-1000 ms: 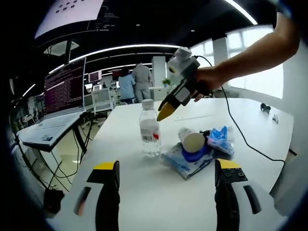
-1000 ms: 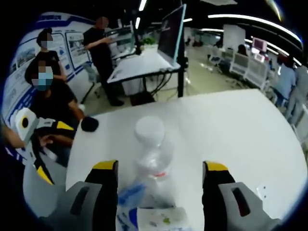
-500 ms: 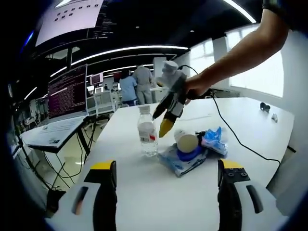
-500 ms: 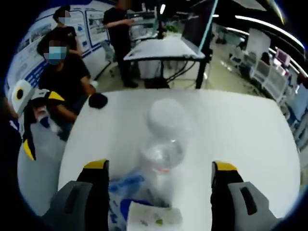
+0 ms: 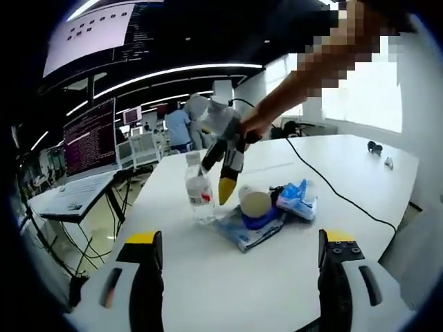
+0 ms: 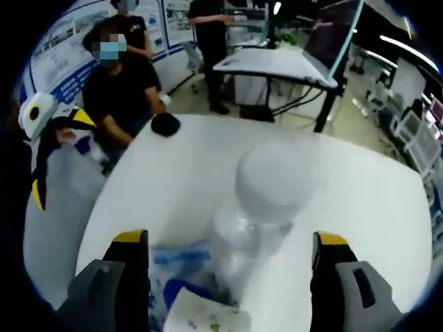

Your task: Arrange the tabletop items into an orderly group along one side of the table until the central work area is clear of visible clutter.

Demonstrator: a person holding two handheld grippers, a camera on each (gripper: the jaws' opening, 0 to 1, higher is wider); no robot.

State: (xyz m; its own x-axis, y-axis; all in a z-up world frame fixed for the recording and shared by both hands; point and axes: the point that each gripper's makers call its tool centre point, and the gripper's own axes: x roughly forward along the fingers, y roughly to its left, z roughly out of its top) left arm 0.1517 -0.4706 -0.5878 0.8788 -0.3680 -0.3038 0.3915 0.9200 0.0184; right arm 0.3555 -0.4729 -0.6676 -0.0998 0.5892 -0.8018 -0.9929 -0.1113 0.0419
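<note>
In the left gripper view, the left gripper [image 5: 235, 277] hangs wide open and empty over the near edge of the white desk [image 5: 346, 173]. Mid-desk stands a clear water bottle [image 5: 199, 196], upright, just beside a flat wipes pack [image 5: 242, 232] on which a paper cup [image 5: 255, 204] lies tipped on its side; a crinkled blue packet [image 5: 297, 199] sits right next to the cup. The right gripper [image 5: 223, 176] hovers at the bottle's neck.

In the right gripper view, the right gripper [image 6: 225, 266] is spread wide, holding nothing, with the bottle's white cap [image 6: 271, 176] between its jaws. The bottle looks light, smooth and slightly squashy, so the body below the shoulder seems the best hold.
</note>
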